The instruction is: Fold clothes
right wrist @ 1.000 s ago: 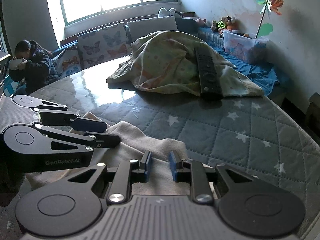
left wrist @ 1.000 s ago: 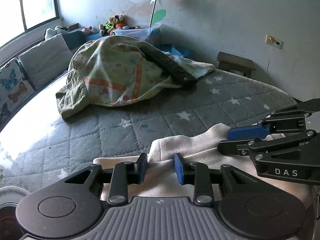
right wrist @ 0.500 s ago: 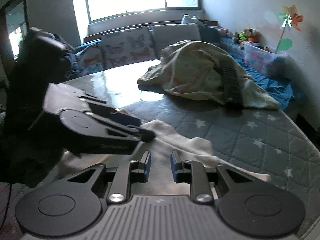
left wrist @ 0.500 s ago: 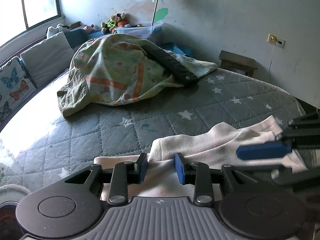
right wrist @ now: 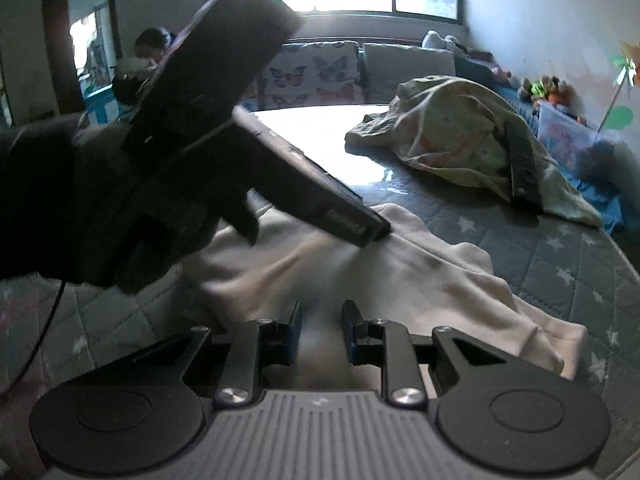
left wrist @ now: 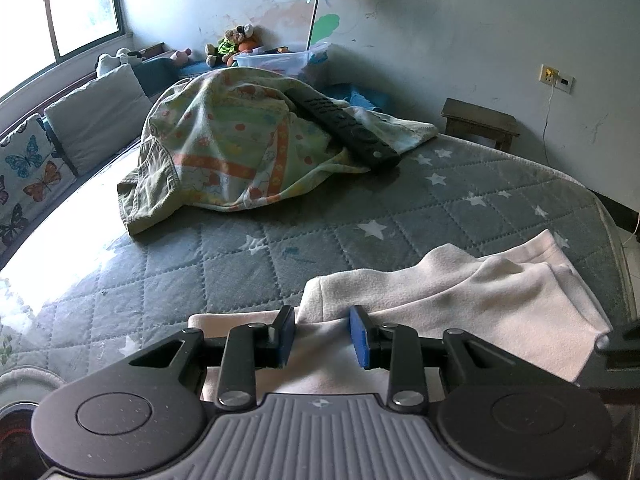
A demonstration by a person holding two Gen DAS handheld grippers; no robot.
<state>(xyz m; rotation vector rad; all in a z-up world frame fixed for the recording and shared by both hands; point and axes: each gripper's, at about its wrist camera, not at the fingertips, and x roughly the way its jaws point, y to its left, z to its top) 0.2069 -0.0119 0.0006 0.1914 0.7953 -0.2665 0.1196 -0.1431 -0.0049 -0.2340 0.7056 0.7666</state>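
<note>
A cream fleece garment (left wrist: 460, 296) lies folded over on the grey star-quilted mattress (left wrist: 360, 208), near its front edge. My left gripper (left wrist: 322, 334) hovers over the garment's near edge with its jaws apart and nothing between the blue pads. My right gripper (right wrist: 320, 334) is also open and empty, above the same garment (right wrist: 360, 272). In the right wrist view the left gripper (right wrist: 372, 232) reaches in from the left with its tip low over the cloth. A sliver of the right gripper shows at the right edge of the left wrist view.
A crumpled patterned blanket (left wrist: 240, 148) with a black remote (left wrist: 344, 128) on it lies at the far side. Pillows (left wrist: 96, 116), a plastic bin with toys (left wrist: 276, 56) and a wooden stool (left wrist: 480, 124) line the back. A person (right wrist: 148, 40) sits far left.
My right gripper has pulled away to the right and nearly left the left wrist view. The garment's right part now lies spread flat. My left gripper has barely moved.
</note>
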